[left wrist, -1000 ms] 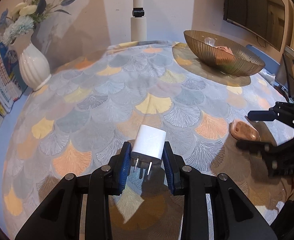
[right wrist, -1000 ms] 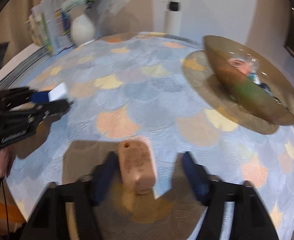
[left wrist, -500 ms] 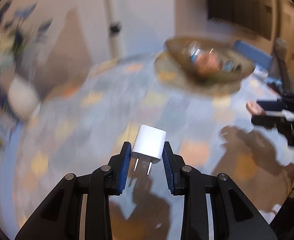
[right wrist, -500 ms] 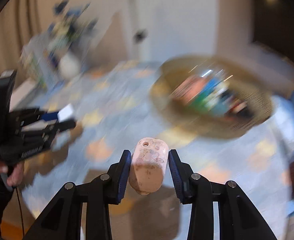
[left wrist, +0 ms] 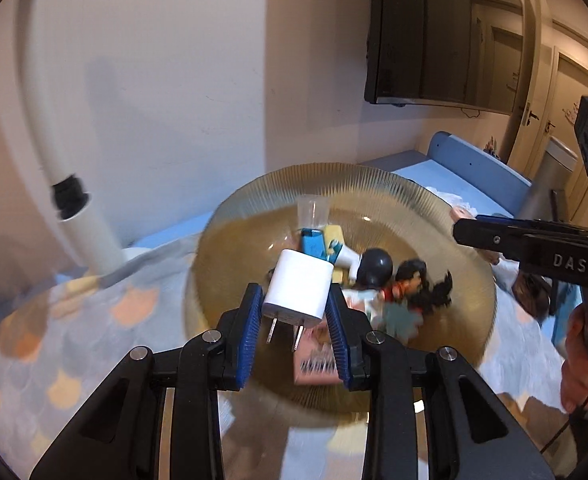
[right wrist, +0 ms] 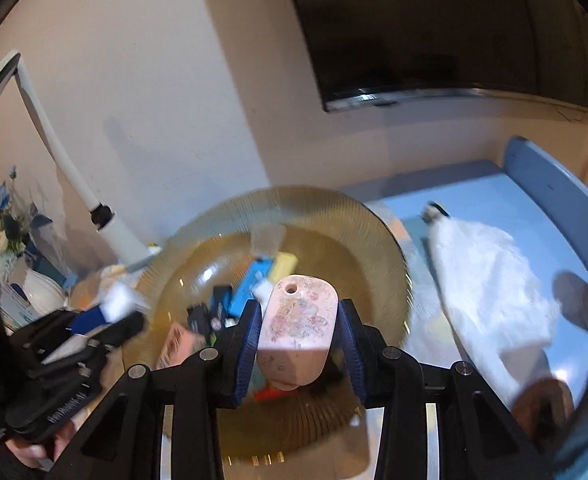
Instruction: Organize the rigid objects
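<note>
Amber ribbed glass forms a wide bowl (left wrist: 469,248) that fills the middle of both wrist views, resting on a tablecloth (left wrist: 94,312) printed with fan shapes in grey, peach and yellow. The left gripper (left wrist: 297,320) hangs over the near part of the bowl, its blue-padded jaws closed on a white wall charger (left wrist: 298,292); the charger's two metal prongs point back toward the camera. The right gripper (right wrist: 298,336) is above the same bowl, jaws pressed against the sides of a pale pink speckled oblong block (right wrist: 297,328) with a small hole near its far end.

Inside the bowl lies a jumble of small things: a clear plastic cup (left wrist: 313,210) at the far side, a bright blue rectangular piece (left wrist: 313,244), a yellow block (right wrist: 284,266), a small figure with dark hair (left wrist: 411,284), a dark round ball (left wrist: 375,272) and a pink box with a barcode (left wrist: 317,364). Much of it is blurred.

In the left view, the right gripper (left wrist: 505,236) reaches in from the right edge, level with the bowl's rim. In the right view, the left gripper (right wrist: 106,320) shows at the left with the white charger in its tips.

Behind the table stand a cream wall, a white lamp arm (right wrist: 74,176), a dark wall-mounted screen (right wrist: 433,28), a white vase of blue flowers (right wrist: 34,292) and a blue bed frame (right wrist: 553,184)
</note>
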A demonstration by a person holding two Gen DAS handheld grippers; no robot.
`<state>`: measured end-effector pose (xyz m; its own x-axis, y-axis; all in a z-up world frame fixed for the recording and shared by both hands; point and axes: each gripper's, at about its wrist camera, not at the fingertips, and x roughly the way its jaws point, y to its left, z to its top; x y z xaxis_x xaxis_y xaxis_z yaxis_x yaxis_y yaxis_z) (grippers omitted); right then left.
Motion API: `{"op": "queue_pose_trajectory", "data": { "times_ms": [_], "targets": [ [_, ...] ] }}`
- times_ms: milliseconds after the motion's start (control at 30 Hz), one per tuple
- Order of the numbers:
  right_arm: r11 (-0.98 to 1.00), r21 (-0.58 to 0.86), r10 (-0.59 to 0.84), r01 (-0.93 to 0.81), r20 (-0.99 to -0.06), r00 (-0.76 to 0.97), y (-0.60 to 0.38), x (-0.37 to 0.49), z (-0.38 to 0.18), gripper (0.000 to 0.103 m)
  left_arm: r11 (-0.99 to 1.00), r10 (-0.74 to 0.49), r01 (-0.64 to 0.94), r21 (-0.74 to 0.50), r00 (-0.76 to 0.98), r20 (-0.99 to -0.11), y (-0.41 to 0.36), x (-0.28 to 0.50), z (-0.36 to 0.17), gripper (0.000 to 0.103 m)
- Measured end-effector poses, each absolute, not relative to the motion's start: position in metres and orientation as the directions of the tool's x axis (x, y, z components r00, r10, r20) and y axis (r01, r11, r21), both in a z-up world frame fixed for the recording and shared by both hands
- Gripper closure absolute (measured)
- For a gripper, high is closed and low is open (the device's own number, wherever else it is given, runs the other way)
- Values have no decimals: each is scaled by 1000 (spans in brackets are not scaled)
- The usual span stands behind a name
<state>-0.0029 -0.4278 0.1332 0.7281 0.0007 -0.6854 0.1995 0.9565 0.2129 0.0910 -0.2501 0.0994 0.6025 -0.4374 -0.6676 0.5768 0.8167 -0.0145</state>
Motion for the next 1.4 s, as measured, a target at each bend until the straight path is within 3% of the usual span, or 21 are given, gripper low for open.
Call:
{"op": "queue_pose_trajectory", "data": {
  "times_ms": [100,300,433,533,567,633,800,967,1033,1067,1267,1400],
  "targets": [
    [961,124,-103,246,-666,739,-427,-1,137,57,812,-457,581,-50,580,-674,-254,99,102,29],
    [957,205,-20,207,-662,750,-420,-31,132,47,838,-455,544,-52,642,-617,-214,72,123,27],
    [953,284,106,107,-641,761,-383,-57,136,46,872,-442,478,-105,676,-589,-159,38,136,26],
    [969,247,166,-8,-624,763,-328,-82,139,39,907,-387,407,-104,714,-584,-118,7,140,9],
    [974,224,176,-41,-626,760,-307,-89,135,30,929,-341,358,-96,726,-597,-102,-5,135,6],
    [979,185,188,-88,-635,749,-275,-99,124,17,959,-264,269,-93,720,-642,-81,-15,118,6],
    [989,61,139,-137,-713,687,-206,-107,72,17,982,-189,118,-148,672,-716,-35,-43,54,6],
    [986,-122,-6,-116,-712,702,-181,-105,42,17,993,-121,92,-79,683,-720,-28,-54,15,6],
    [986,-108,6,-125,-733,680,-184,-100,38,17,993,-115,80,-83,659,-744,-24,-46,3,4],
    [989,-90,14,-119,-739,674,-189,-98,37,17,991,-134,62,-121,586,-799,-19,-35,-8,1],
    [999,-18,14,-46,-792,610,-208,-85,26,17,974,-210,65,-217,614,-761,-4,-36,-4,1],
    [1000,0,17,-29,-818,575,-213,-80,21,16,980,-188,61,-191,613,-768,-7,-38,-4,1]
  ]
}}
